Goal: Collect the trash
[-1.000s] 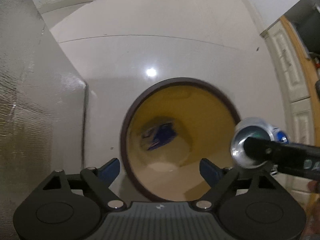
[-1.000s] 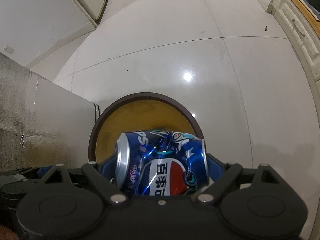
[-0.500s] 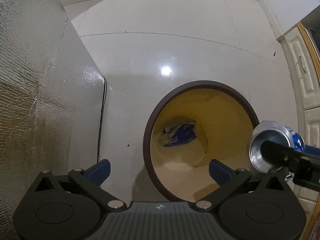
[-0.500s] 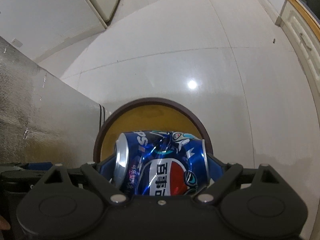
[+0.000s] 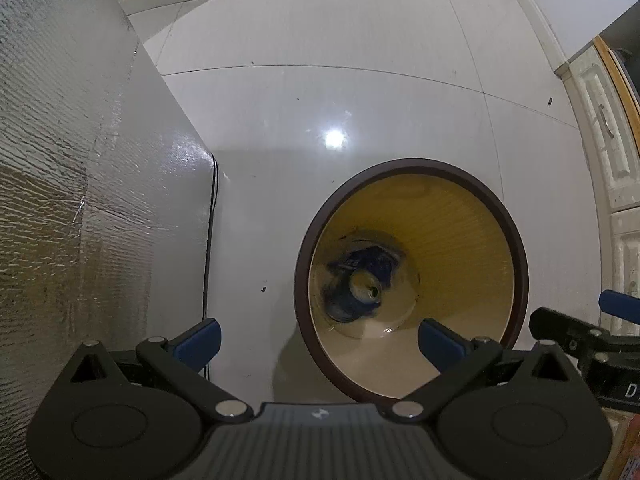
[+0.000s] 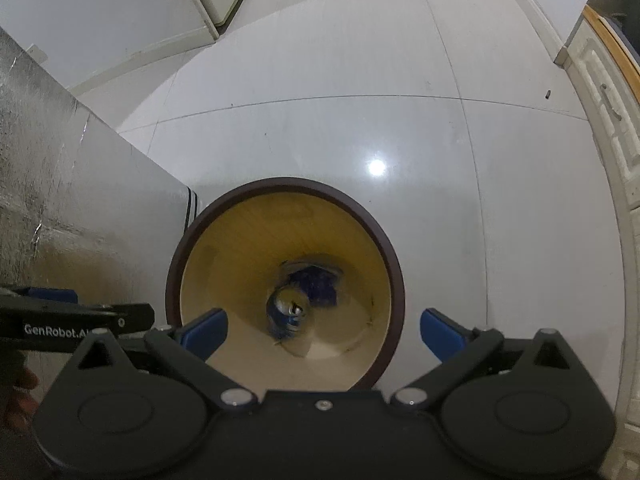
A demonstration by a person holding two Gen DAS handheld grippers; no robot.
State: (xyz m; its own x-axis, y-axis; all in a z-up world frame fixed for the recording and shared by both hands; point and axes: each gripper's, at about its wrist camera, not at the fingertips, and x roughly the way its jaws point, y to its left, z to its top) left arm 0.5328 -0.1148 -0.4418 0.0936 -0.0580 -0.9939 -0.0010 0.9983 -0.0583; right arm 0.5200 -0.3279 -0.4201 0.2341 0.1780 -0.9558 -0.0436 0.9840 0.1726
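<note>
A round waste bin (image 6: 390,280) stands upright on the pale tiled floor, close beside a foil-clad panel. Its rim is dark brown, its inner wall yellow and paler toward the bottom. Deep inside it a blue drink can (image 6: 289,312) shows blurred, its silvery end (image 5: 365,286) turned upward with the opening visible. Next to it at the bottom lies a crumpled blue wrapper (image 6: 316,286), partly hidden by the can, touching it as far as can be told.
</note>
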